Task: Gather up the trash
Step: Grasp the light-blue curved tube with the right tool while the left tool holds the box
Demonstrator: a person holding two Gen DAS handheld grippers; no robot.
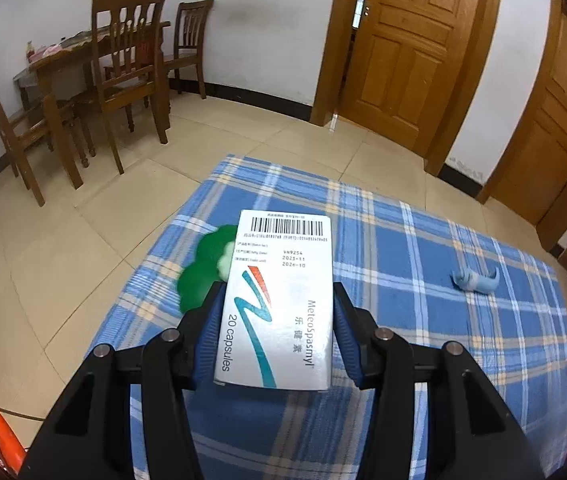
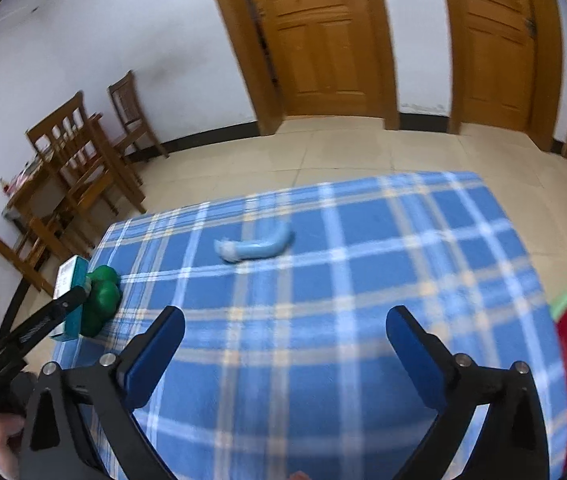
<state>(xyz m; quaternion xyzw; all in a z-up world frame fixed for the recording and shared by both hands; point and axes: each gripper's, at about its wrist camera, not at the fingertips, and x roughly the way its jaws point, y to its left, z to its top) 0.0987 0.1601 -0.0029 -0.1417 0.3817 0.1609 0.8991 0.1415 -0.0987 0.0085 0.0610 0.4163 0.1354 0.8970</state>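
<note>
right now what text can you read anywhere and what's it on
All on the white medicine box held in the left gripper:
"MeteoSpasmyl"
"20 capsules"
"VN9254"
"2023-11"
"2026-10"
Chinese characters beside the brand, the small field labels and the digits under the barcode: too small to read.
Right wrist view: nothing legible.

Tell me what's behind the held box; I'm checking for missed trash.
Behind the box, gripped in the left gripper, a green object lies on the checked cloth. The box covers part of it, so its full shape is hidden.

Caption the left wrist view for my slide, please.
Left gripper clamps a white medicine box above a blue plaid cloth.
</note>
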